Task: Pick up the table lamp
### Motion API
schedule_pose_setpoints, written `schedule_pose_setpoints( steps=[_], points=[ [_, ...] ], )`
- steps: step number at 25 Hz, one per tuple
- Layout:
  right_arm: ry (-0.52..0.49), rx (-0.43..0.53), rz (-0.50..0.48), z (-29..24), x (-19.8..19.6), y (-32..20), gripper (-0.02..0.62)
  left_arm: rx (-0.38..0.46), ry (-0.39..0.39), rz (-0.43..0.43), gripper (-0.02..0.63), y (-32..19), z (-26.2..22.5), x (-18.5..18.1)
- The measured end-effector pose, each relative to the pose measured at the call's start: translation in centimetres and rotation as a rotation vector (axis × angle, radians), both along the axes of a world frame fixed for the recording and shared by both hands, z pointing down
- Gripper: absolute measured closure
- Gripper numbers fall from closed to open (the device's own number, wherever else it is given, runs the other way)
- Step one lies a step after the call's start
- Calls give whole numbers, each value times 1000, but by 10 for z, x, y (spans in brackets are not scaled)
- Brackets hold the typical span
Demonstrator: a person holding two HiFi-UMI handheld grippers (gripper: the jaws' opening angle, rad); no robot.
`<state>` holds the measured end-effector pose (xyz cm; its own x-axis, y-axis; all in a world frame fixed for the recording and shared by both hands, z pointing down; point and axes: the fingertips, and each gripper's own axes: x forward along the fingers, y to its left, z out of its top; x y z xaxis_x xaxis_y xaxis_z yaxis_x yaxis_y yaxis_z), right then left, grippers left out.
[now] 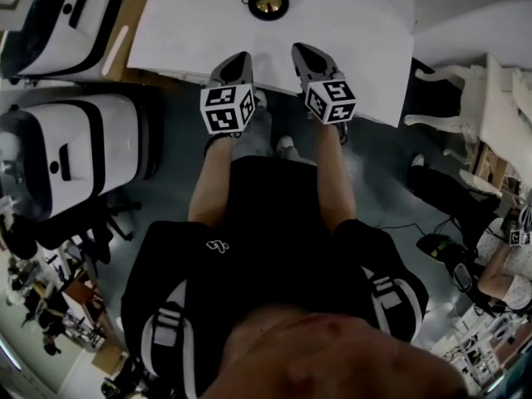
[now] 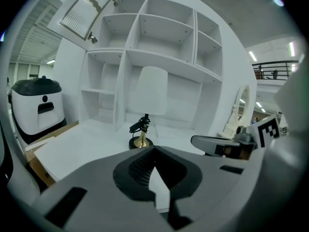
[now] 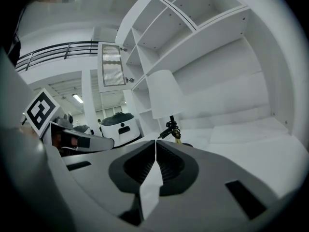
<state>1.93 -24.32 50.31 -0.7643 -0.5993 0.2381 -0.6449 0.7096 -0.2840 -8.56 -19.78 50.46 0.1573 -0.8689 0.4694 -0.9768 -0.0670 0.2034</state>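
The lamp (image 1: 268, 5) stood upright at the far middle of the white table (image 1: 183, 32), close to the white shelf unit (image 2: 159, 37) behind it. It had a white shade (image 2: 150, 91) over a thin dark stem, and a brass base (image 2: 141, 141) on a black ring. Something small and dark was fixed to the stem just below the shade, but what it was could not be told. Both grippers were held side by side over the table's near edge, pointing towards the lamp and well apart from it. The left gripper (image 1: 240, 58) had its jaws together at the tips with nothing between them. In the left gripper view the lamp showed just above those tips, slightly to the left. The right gripper (image 1: 300, 51) also had its jaws pressed together and empty, and in the right gripper view the lamp rose just right of the line where they met. Each gripper view caught the other gripper off to one side. Neither gripper touched the lamp or the table. Two white-and-black machines (image 1: 71, 152) stood on the dark floor (image 1: 374, 181) to the left of the person, one beside the table's left edge and one nearer.
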Motion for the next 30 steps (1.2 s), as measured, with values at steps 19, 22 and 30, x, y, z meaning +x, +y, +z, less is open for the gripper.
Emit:
schedule_pose_setpoints(
  steps=[19,22,30],
  points=[
    [75,105,-21,66,-78,-100,472,-121,-50,26,600,-66,41,-84],
    [111,122,-7,73,-84,-111,472,-130,-48,24,600,-73,46,-94],
    [135,140,59,94,-102,-142,472,-148,-61,60,600,-81,60,-115]
  ],
)
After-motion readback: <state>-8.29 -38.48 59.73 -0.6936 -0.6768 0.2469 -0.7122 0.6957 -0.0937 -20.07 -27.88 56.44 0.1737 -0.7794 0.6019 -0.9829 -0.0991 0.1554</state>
